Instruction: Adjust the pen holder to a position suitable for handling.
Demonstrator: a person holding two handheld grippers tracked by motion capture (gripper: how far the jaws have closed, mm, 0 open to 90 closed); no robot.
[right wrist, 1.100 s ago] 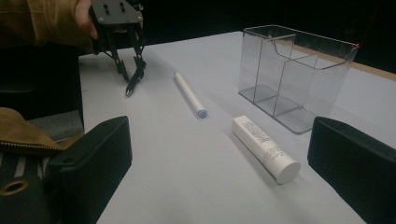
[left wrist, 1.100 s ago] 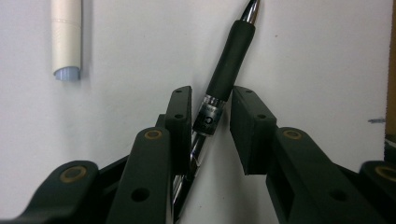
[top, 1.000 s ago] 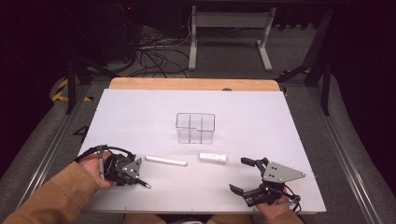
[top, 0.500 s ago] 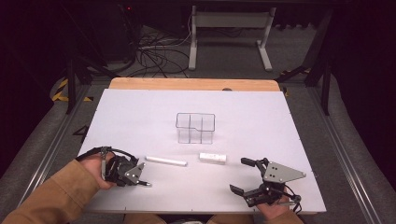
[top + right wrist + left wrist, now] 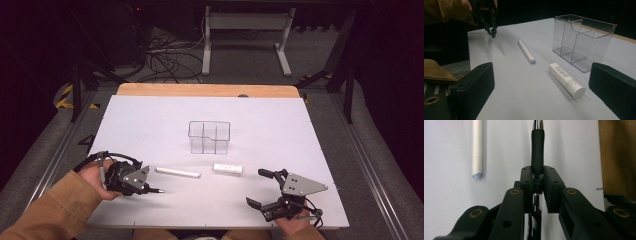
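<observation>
at the near left of the white table [image 5: 165, 125], my left gripper [image 5: 537, 178] is clamped on one black-and-silver pen [image 5: 537, 152], its pads pressing the barrel just below the rubber grip, its tip pointing toward the table's middle. my right gripper [image 5: 266, 188] rests at the near right, jaws wide apart, holding nothing. i count one white marker [image 5: 178, 173], one white tube [image 5: 228, 169] just beside it, and one clear divided holder [image 5: 209, 136] behind them.
</observation>
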